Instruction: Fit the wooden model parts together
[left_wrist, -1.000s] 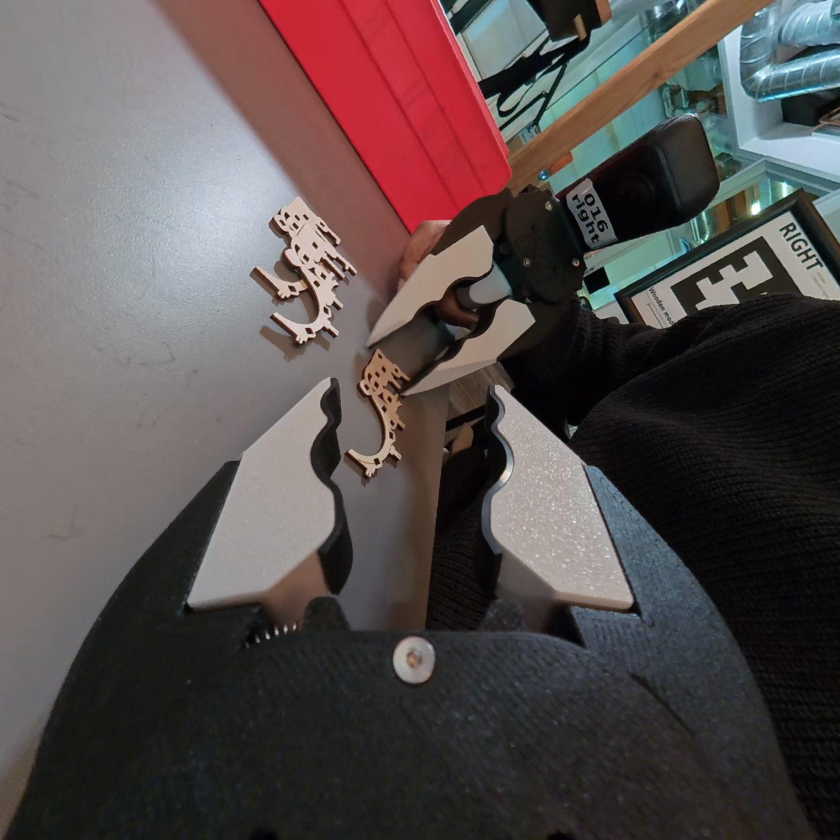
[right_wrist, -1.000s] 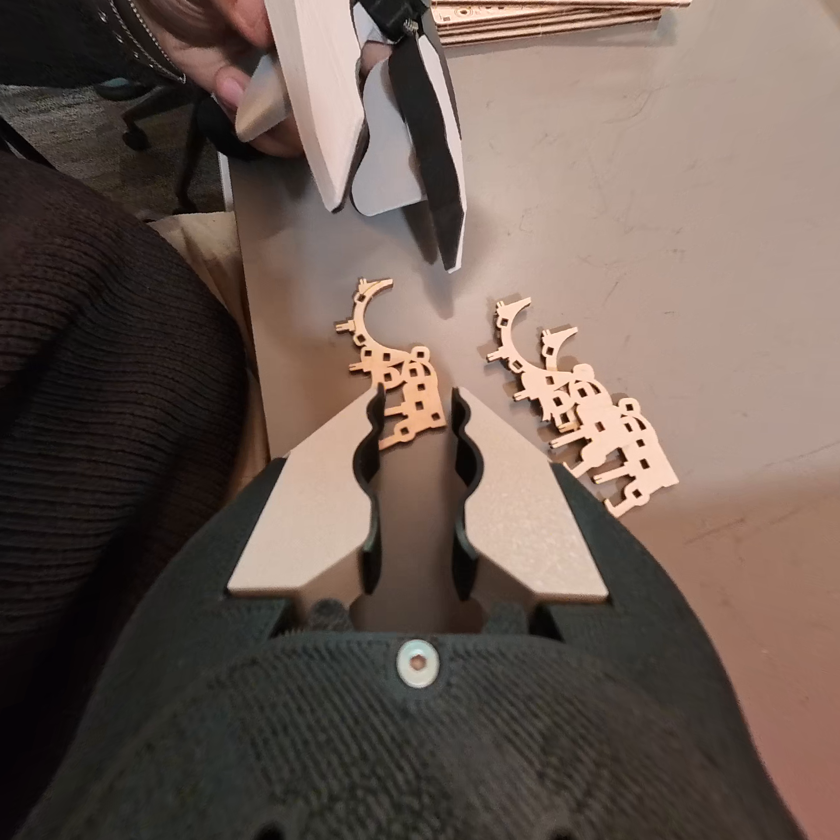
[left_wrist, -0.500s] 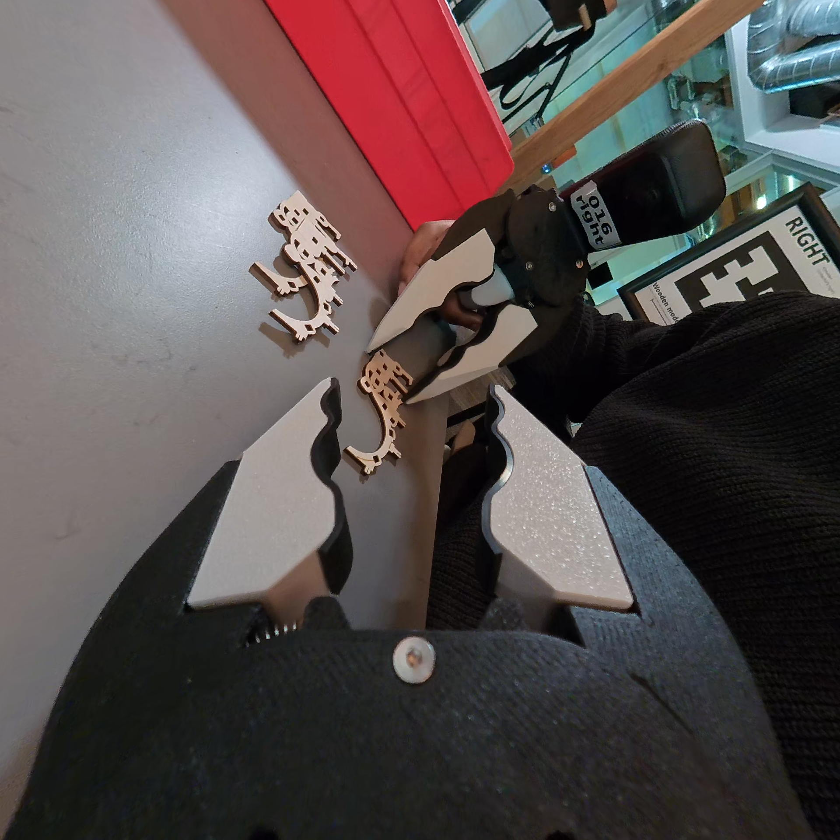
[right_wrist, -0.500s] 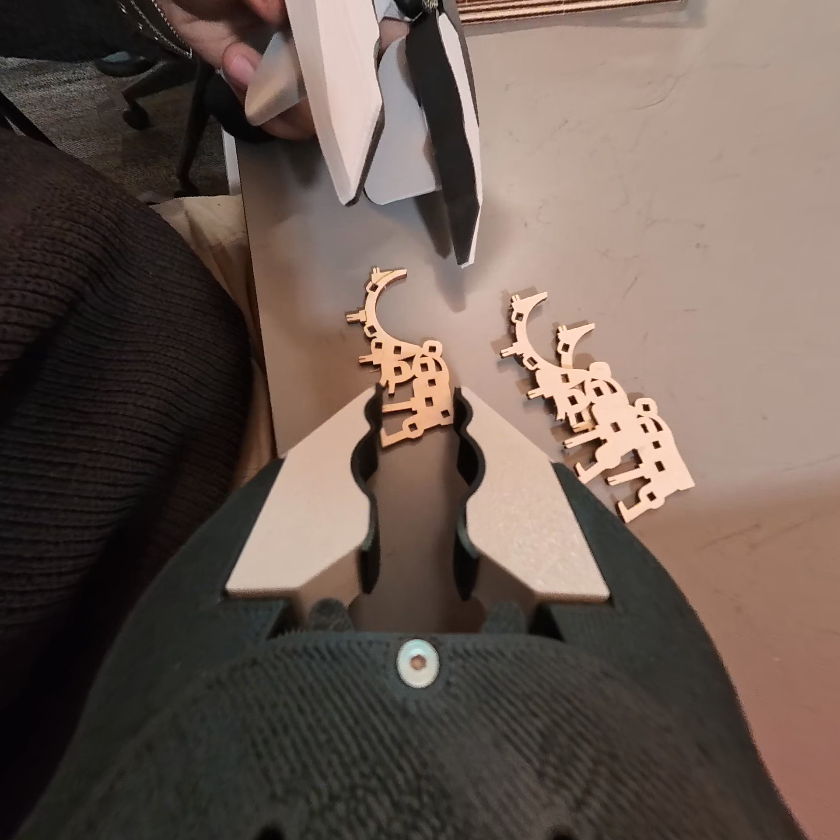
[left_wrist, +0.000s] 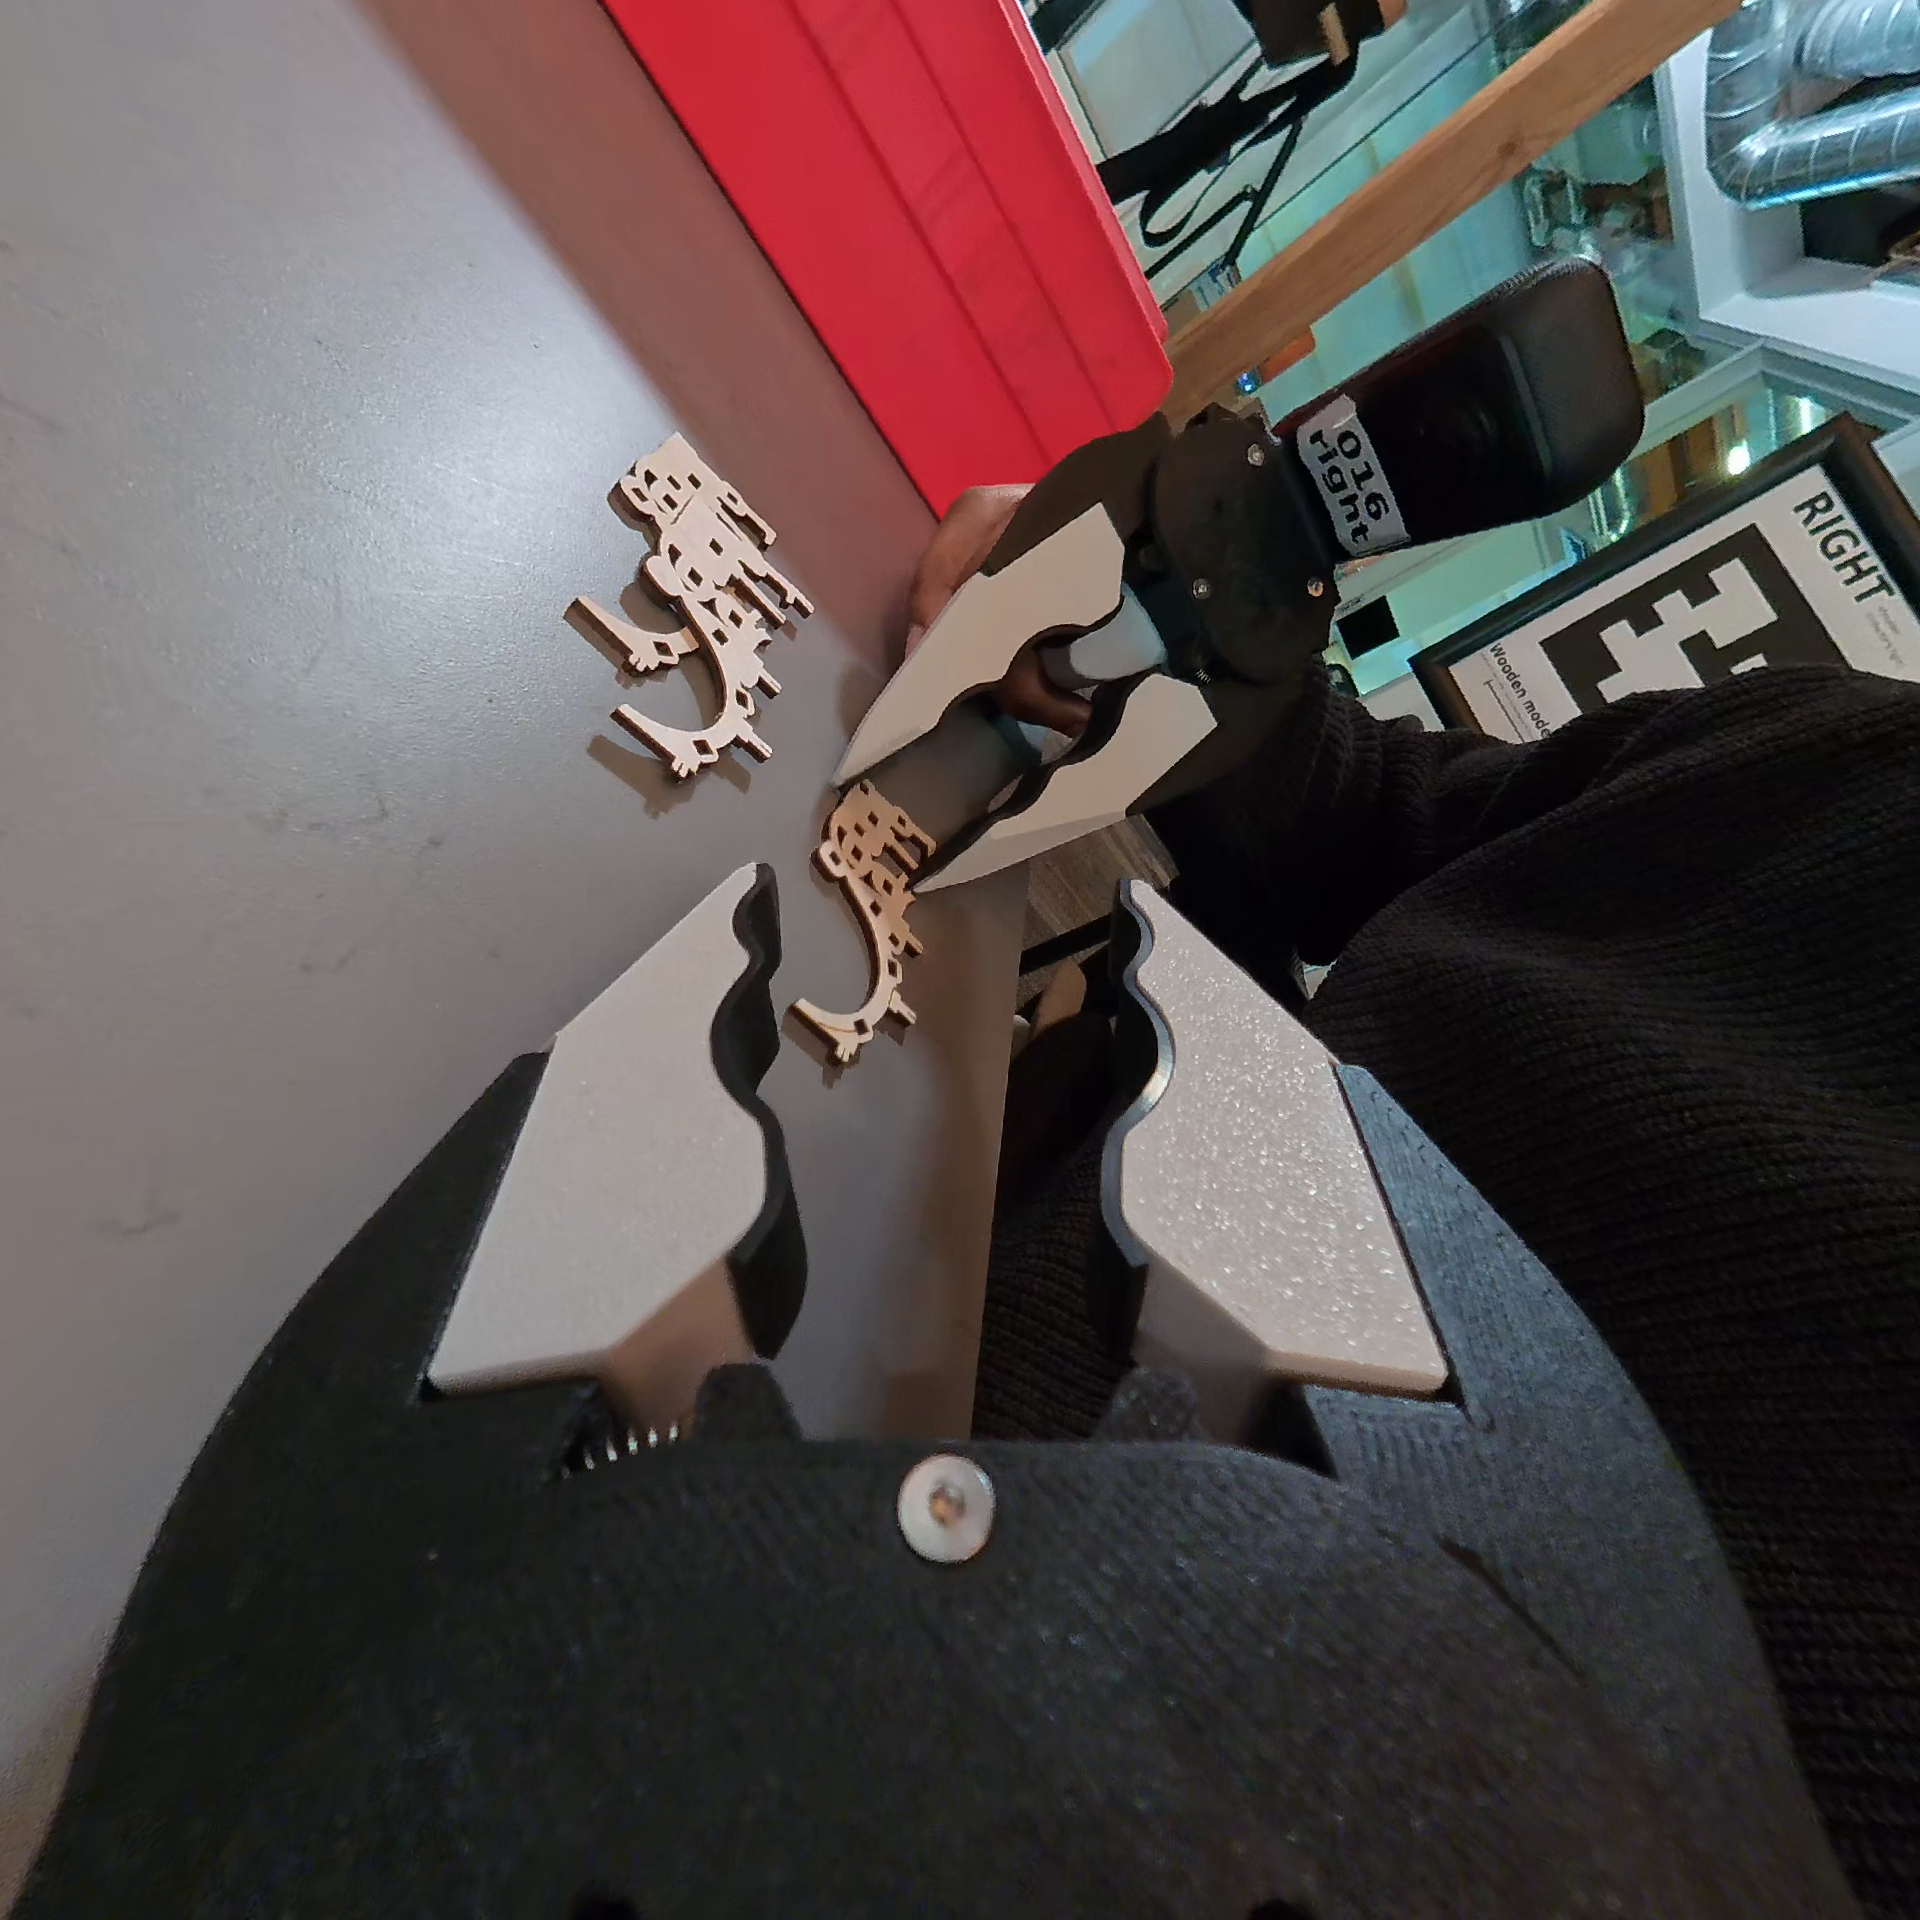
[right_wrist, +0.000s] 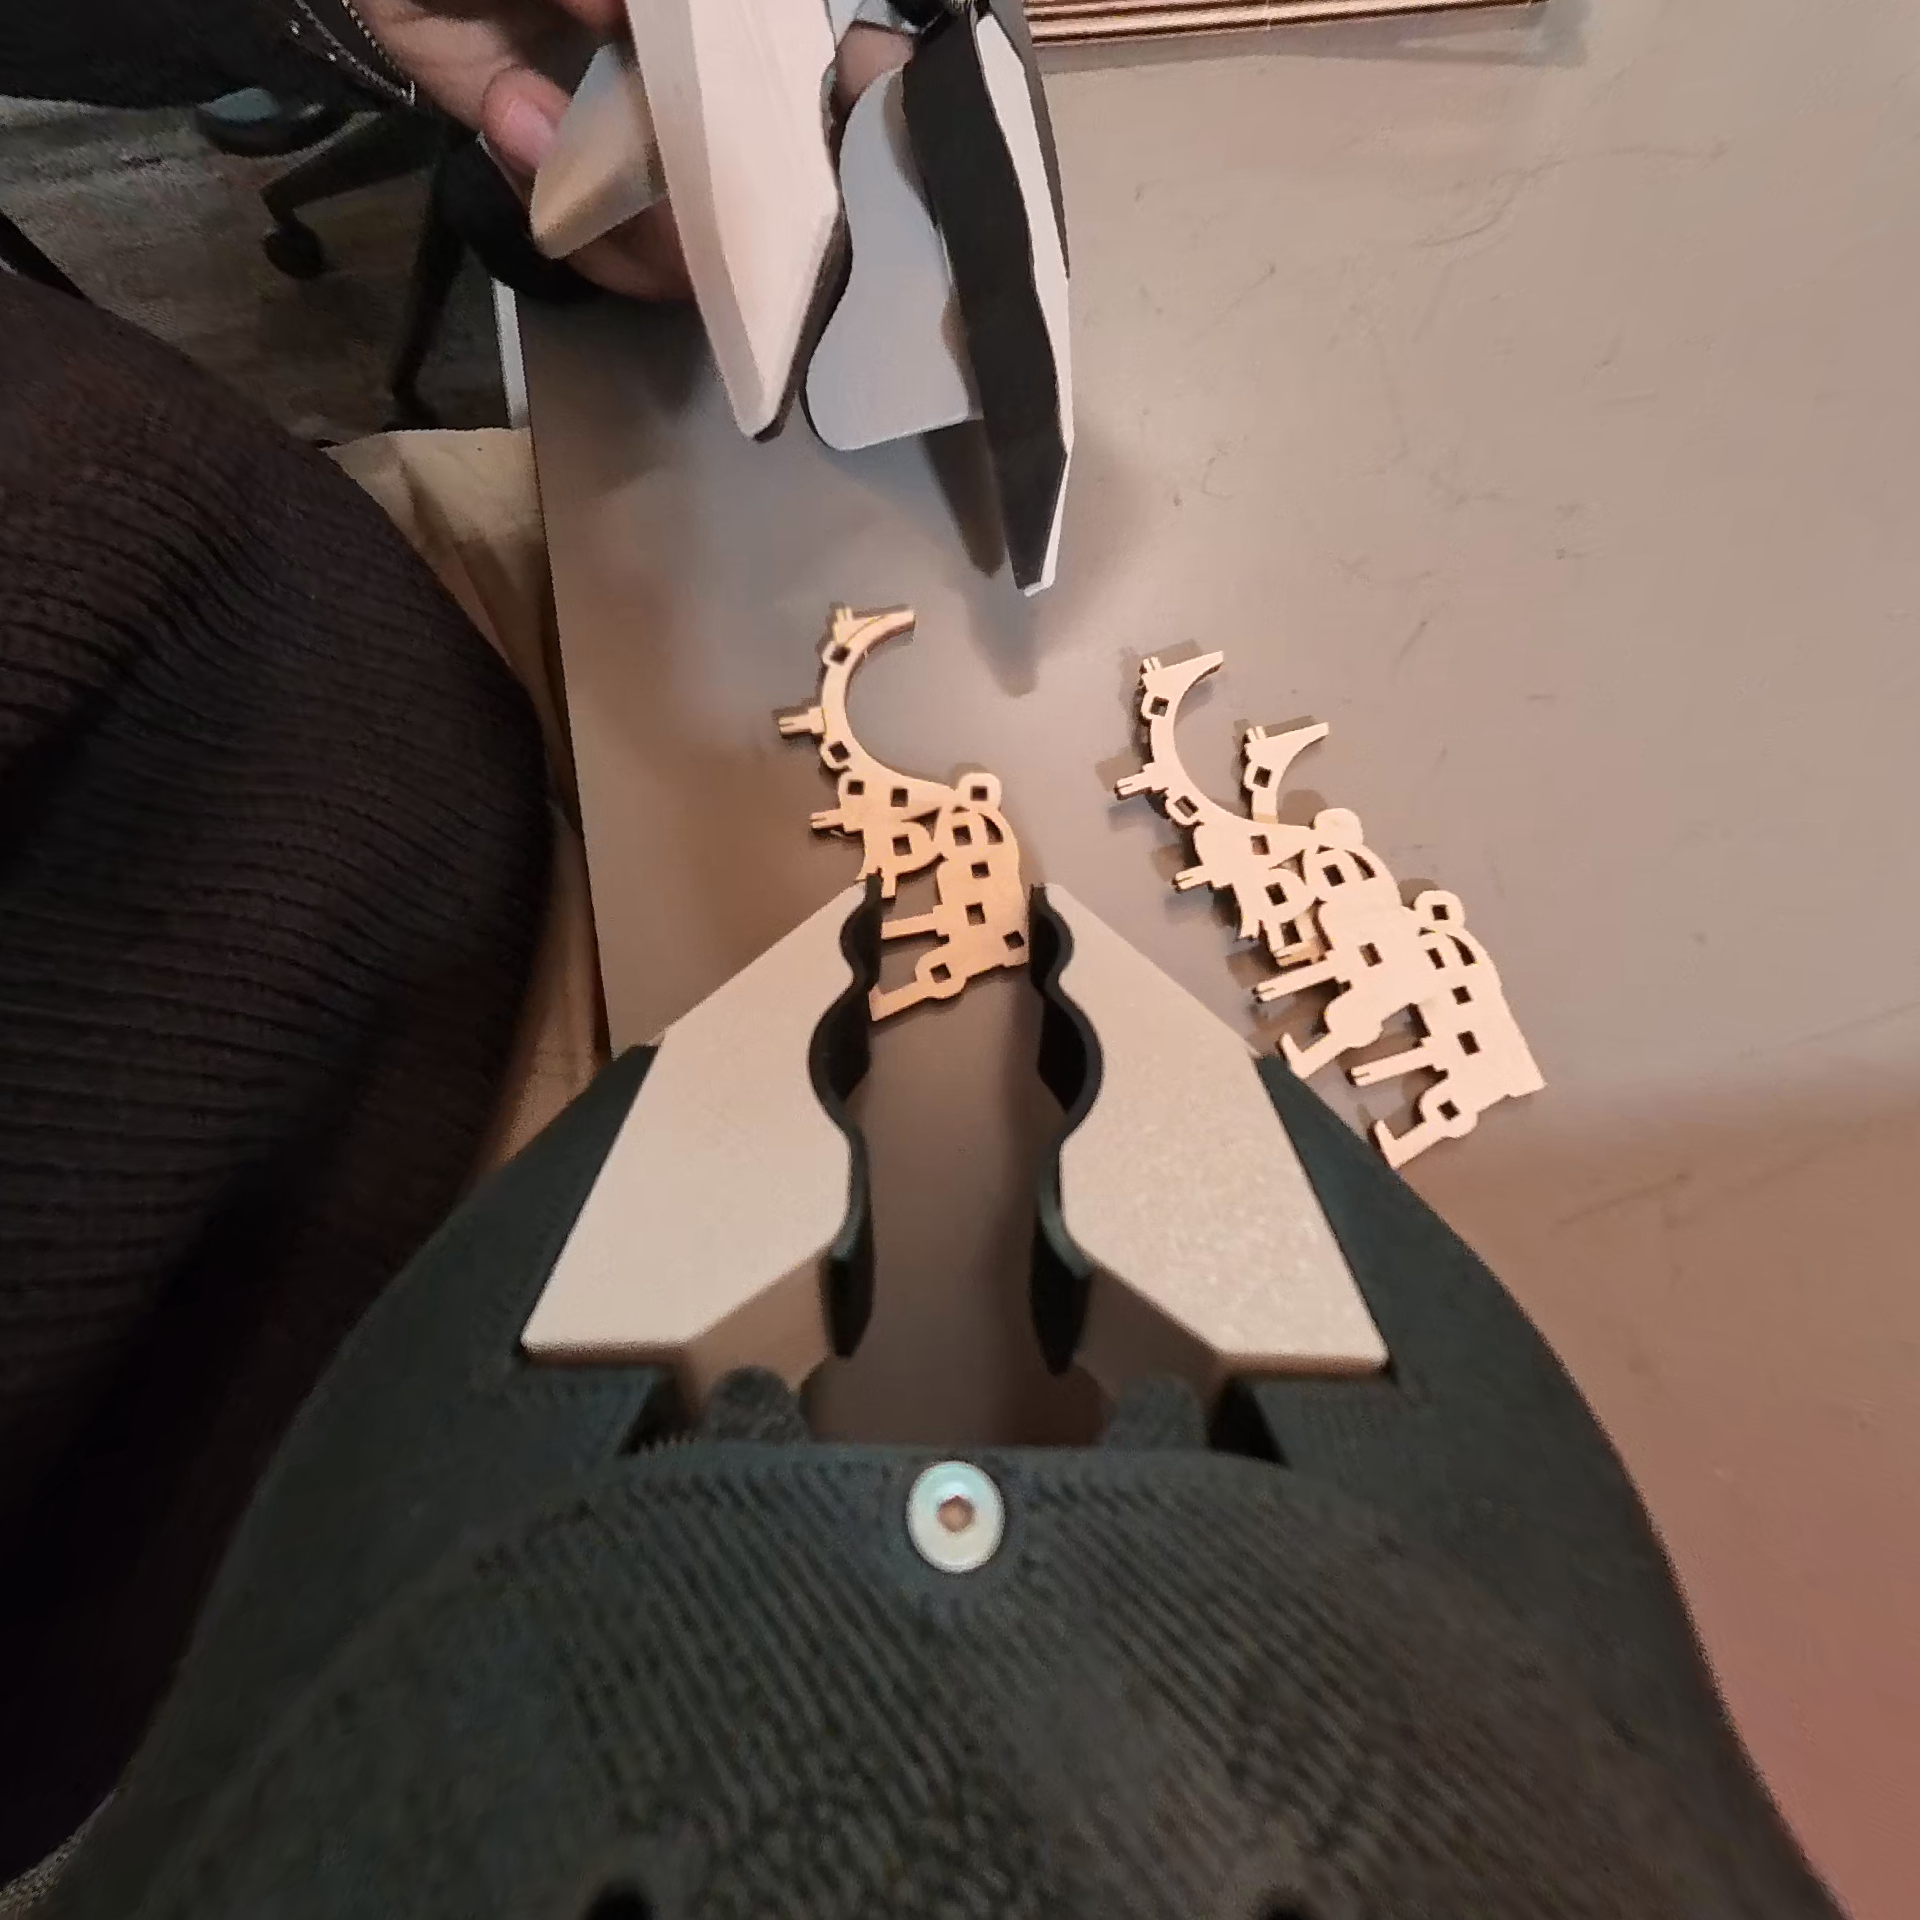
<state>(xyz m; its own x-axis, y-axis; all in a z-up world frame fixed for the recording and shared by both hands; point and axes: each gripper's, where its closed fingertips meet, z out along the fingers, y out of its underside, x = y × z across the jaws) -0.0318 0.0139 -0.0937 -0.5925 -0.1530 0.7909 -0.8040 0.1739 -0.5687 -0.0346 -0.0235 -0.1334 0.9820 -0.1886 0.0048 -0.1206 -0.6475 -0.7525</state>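
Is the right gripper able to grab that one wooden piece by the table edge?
Probably yes: the right gripper is open, its fingertips already flanking the single wooden piece, with nothing between them.

In the right wrist view, a single wooden part (right_wrist: 925, 842) lies on the surface (right_wrist: 1455, 436) at frame centre, its lower end between the tips of the right hand-held gripper (right_wrist: 951, 904). A pile of overlapping wooden parts (right_wrist: 1340, 914) lies to its right, apart from it. The left hand-held gripper (right_wrist: 914, 343) hangs above both, at upper centre.
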